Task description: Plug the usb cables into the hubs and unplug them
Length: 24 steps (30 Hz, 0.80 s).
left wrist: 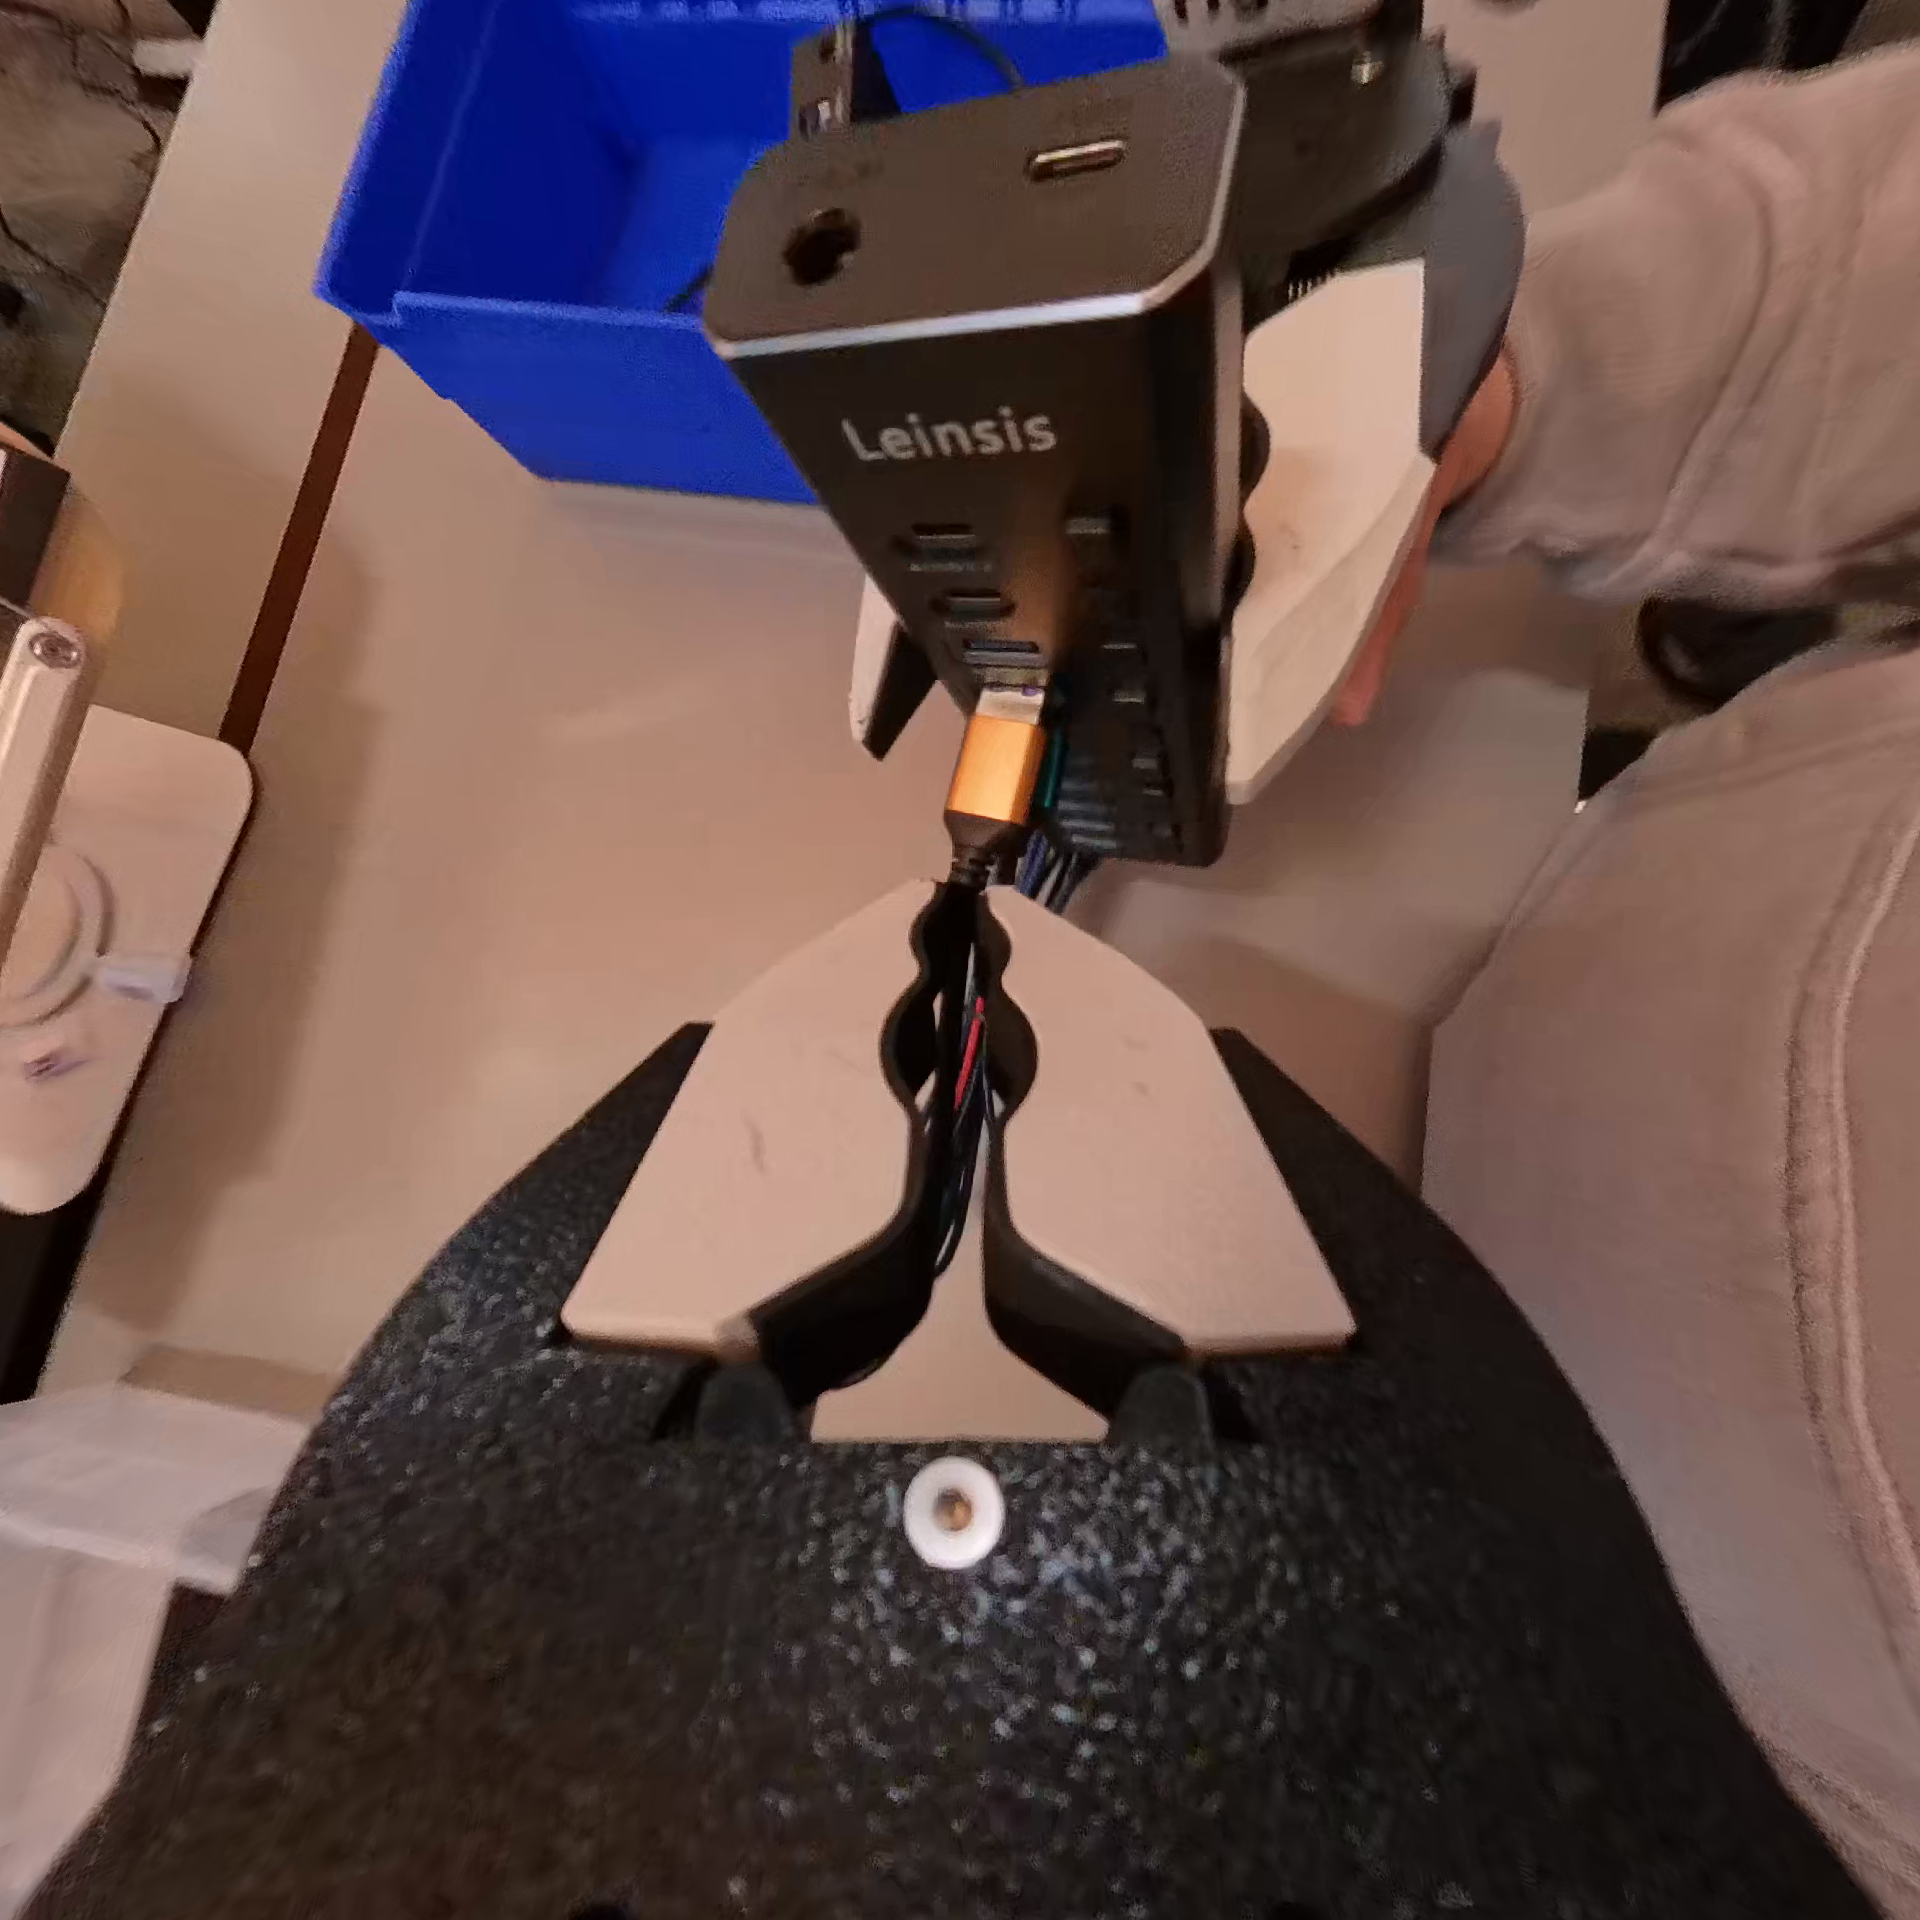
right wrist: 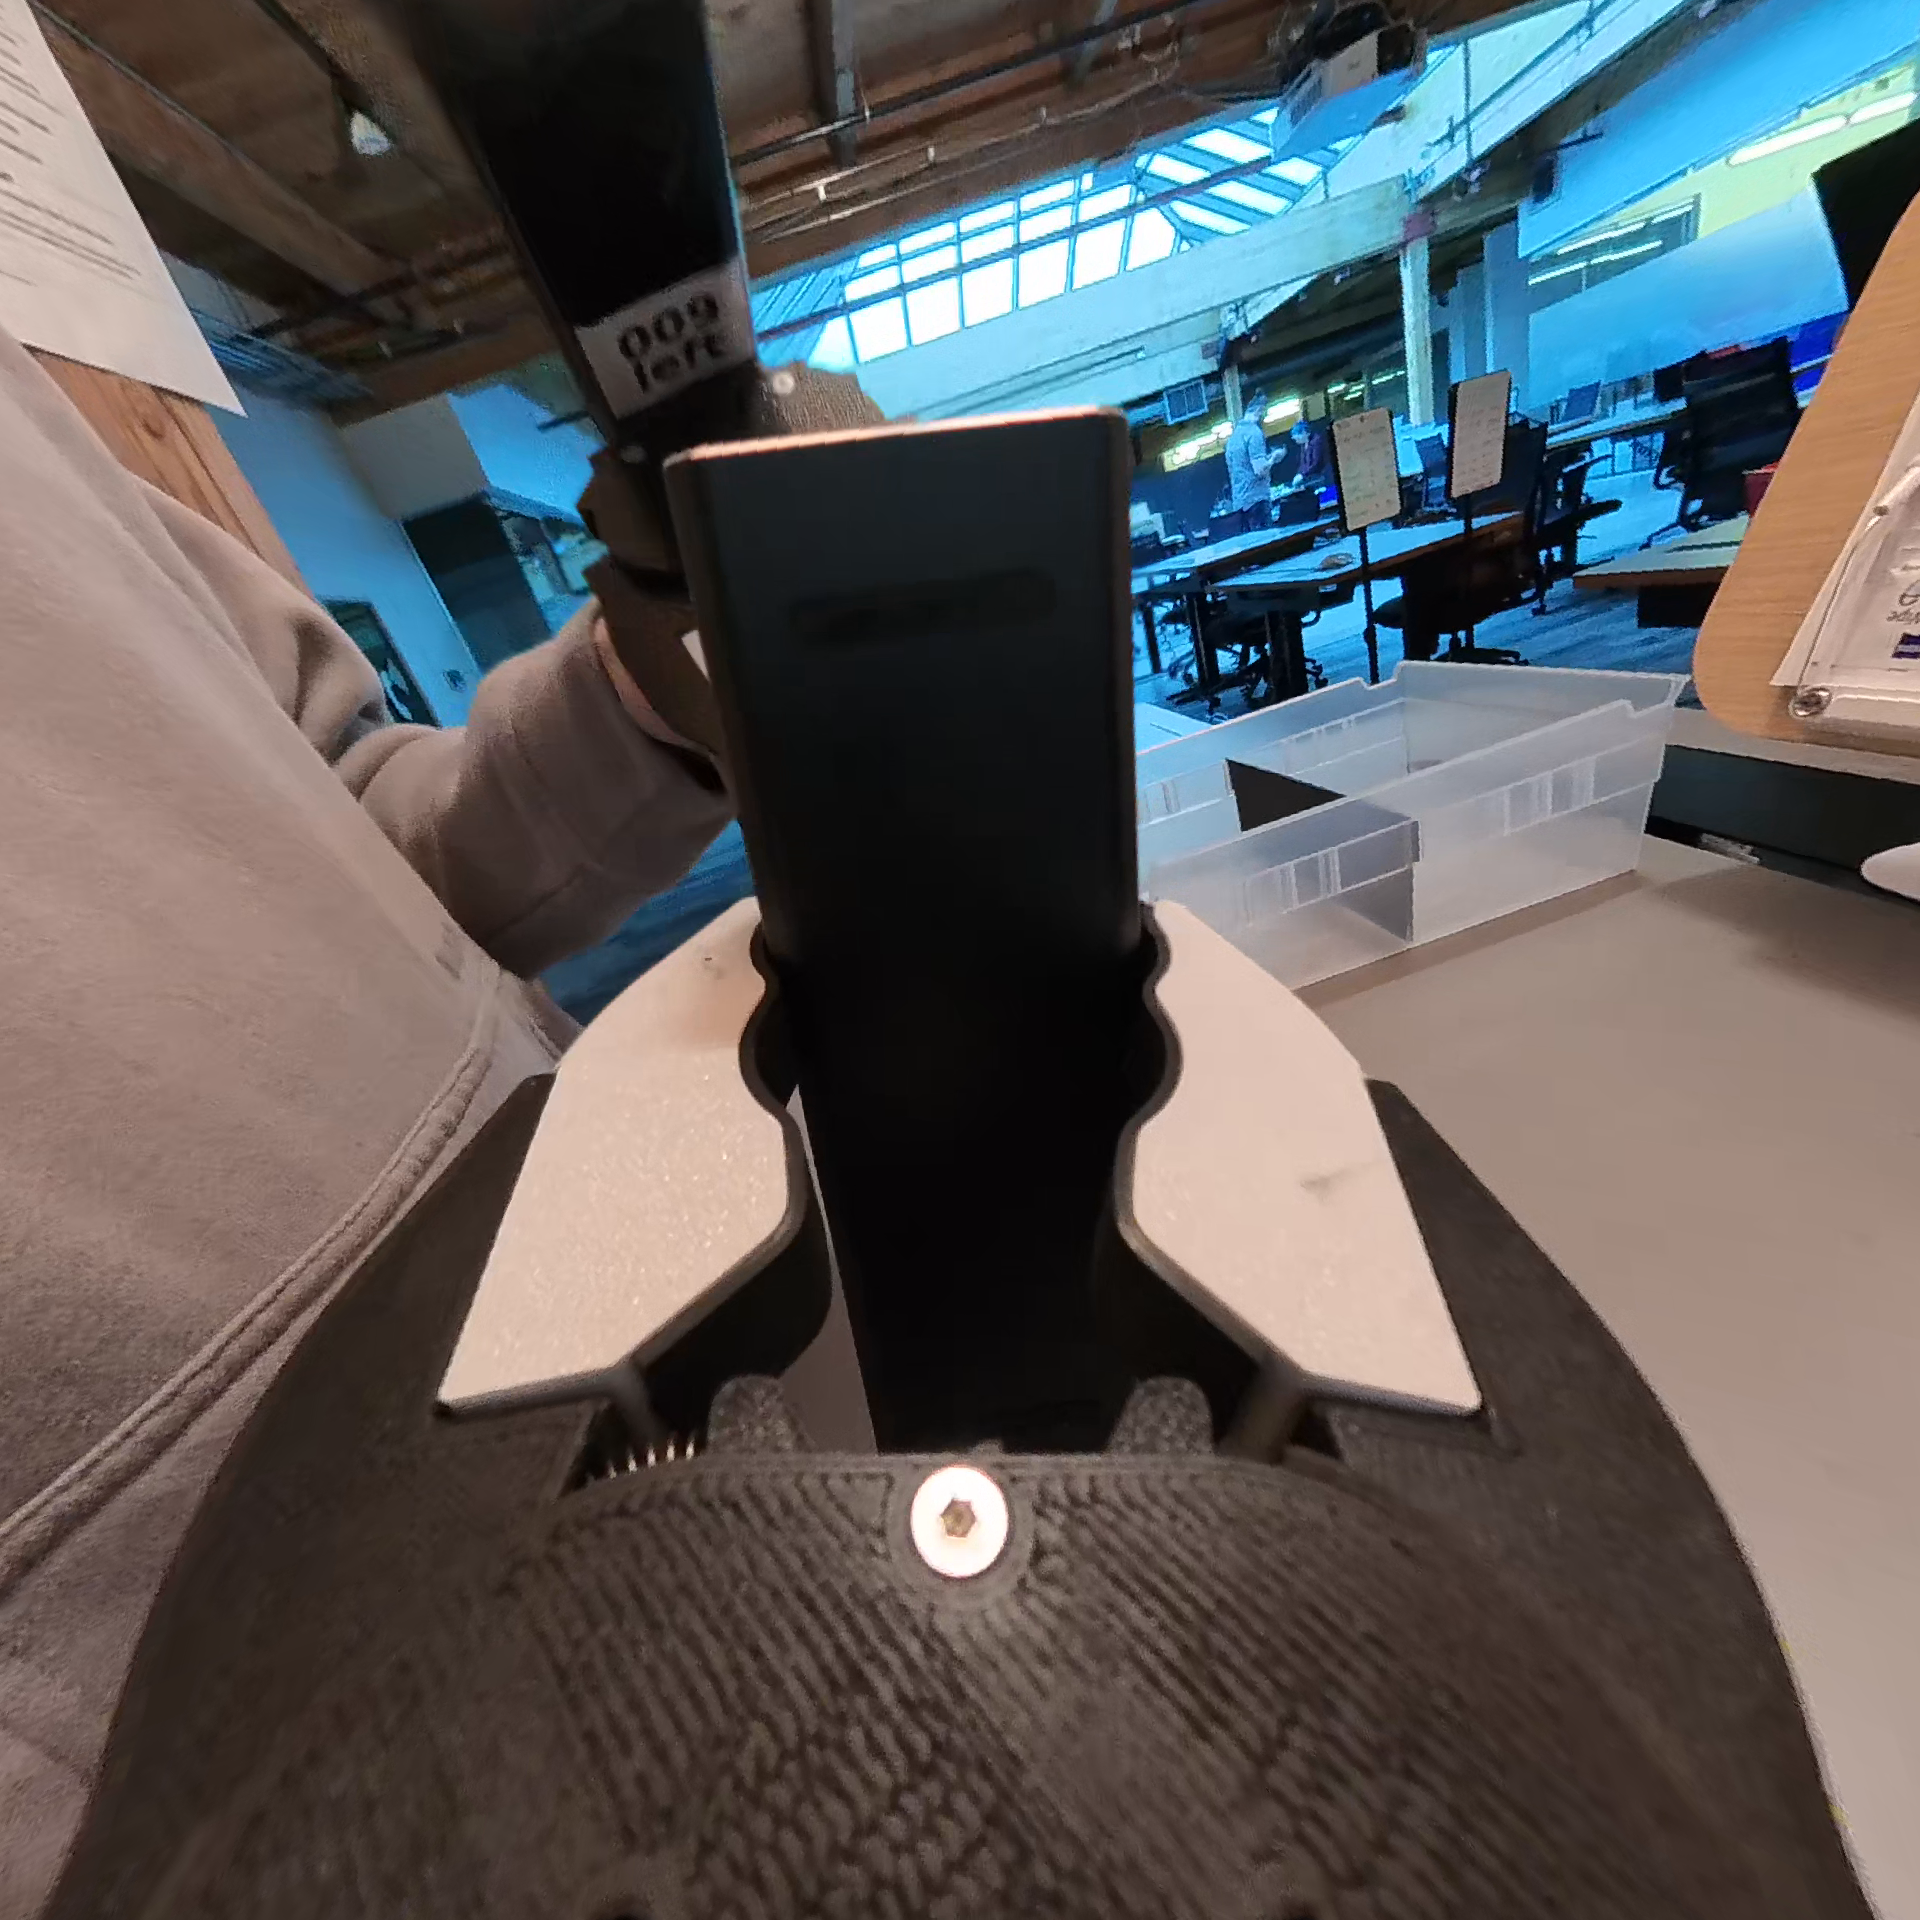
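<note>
In the left wrist view my left gripper (left wrist: 961,894) is shut on a black braided USB cable (left wrist: 961,1049), pinched together with several thin wires. The cable's orange plug (left wrist: 994,769) stands just past the fingertips, and its metal tip meets a port on the black hub (left wrist: 997,343). How deep it sits I cannot tell. My right gripper (right wrist: 956,925) is shut on the hub (right wrist: 935,779) and holds it upright above the table. Its white fingers (left wrist: 1320,603) show on both sides of the hub in the left wrist view. The hub's port face is hidden in the right wrist view.
A blue bin (left wrist: 540,208) stands on the beige table (left wrist: 520,831) behind the hub. A stand base (left wrist: 104,935) is at the left edge. Clear plastic bins (right wrist: 1455,810) sit on the grey table at the right. A person's grey sleeve (left wrist: 1714,312) is close by.
</note>
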Available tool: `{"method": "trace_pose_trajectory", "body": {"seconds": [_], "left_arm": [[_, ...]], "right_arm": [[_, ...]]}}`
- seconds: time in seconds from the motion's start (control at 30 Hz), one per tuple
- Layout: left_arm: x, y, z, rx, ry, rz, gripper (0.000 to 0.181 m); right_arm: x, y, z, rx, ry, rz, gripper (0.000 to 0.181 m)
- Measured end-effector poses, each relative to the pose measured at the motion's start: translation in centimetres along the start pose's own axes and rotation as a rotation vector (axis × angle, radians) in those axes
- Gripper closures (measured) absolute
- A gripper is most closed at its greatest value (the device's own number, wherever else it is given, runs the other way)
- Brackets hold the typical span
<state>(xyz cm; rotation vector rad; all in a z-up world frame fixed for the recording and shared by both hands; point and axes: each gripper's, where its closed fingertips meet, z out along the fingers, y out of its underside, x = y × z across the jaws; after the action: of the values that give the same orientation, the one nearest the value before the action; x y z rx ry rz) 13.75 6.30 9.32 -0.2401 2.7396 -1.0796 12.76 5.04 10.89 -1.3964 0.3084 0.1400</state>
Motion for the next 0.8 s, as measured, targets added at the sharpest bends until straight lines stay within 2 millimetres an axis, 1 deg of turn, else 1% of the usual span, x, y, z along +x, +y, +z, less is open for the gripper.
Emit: {"method": "trace_pose_trajectory", "body": {"seconds": [0.13,0.17,0.2,0.23,0.4,0.47,0.57,0.67,0.7,0.8], "left_arm": [[0.4,-1.0,-0.4,0.195,0.095,-0.087,0.177],[0.5,-1.1,-0.5,0.227,0.116,-0.111,0.174],[0.6,-1.1,-0.5,0.248,0.132,-0.13,0.161],[0.7,-1.1,-0.4,0.26,0.14,-0.138,0.157],[1.2,-1.2,-0.1,0.292,0.153,-0.115,0.157],[1.3,-1.7,-0.3,0.331,0.17,-0.124,0.165],[1.2,-1.7,-0.3,0.344,0.173,-0.136,0.171],[1.3,-1.6,-0.2,0.331,0.175,-0.132,0.171],[1.4,-1.4,-0.2,0.319,0.18,-0.126,0.171],[1.4,-0.9,-0.2,0.275,0.151,-0.066,0.172]], "right_arm": [[-0.1,-0.8,-0.4,0.056,-0.008,0.009,0.118],[-0.2,-0.9,-0.3,0.056,-0.004,0.003,0.118],[-0.3,-0.9,-0.3,0.056,-0.01,0.003,0.118],[-0.4,-1.0,-0.2,0.057,-0.016,0.001,0.118],[-0.7,-1.2,-0.1,0.049,-0.034,-0.009,0.116],[-0.8,-1.2,0.1,0.048,-0.038,-0.013,0.116],[-0.9,-1.2,0.1,0.043,-0.041,-0.016,0.116],[-0.9,-1.1,0.1,0.031,-0.039,-0.021,0.118],[-1.0,-0.9,0.2,0.018,-0.039,-0.024,0.116],[-0.9,-0.3,0.5,-0.021,-0.027,-0.036,0.118]]}}
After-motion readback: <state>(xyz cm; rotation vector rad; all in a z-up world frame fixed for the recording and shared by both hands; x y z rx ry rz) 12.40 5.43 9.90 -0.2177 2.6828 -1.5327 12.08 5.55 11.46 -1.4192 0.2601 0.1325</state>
